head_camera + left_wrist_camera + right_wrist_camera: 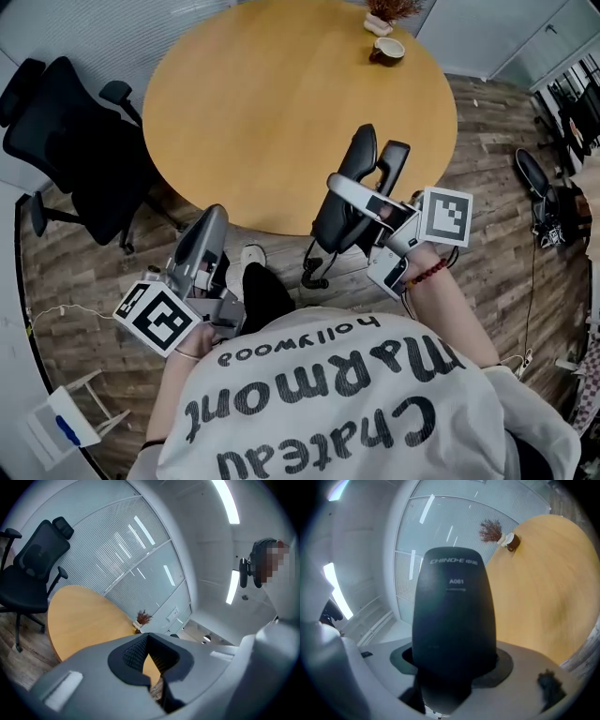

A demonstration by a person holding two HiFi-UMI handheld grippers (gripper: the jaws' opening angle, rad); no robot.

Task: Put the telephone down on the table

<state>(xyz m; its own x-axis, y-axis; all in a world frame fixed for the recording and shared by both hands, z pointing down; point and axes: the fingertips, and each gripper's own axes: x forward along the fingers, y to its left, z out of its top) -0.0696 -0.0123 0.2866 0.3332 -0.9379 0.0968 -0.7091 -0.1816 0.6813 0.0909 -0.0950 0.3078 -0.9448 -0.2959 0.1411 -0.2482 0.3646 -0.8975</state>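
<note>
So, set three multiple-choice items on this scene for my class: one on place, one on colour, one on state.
1. Where is the cup? A on the table's far edge; B on the floor; C on the chair.
2. What colour is the telephone? A white; B black; C red.
3. The right gripper is: A open, empty; B out of view; C shut on the telephone.
Answers: 1A, it stands by the far rim; 2B, its casing is black; 3C, the jaws clamp it.
</note>
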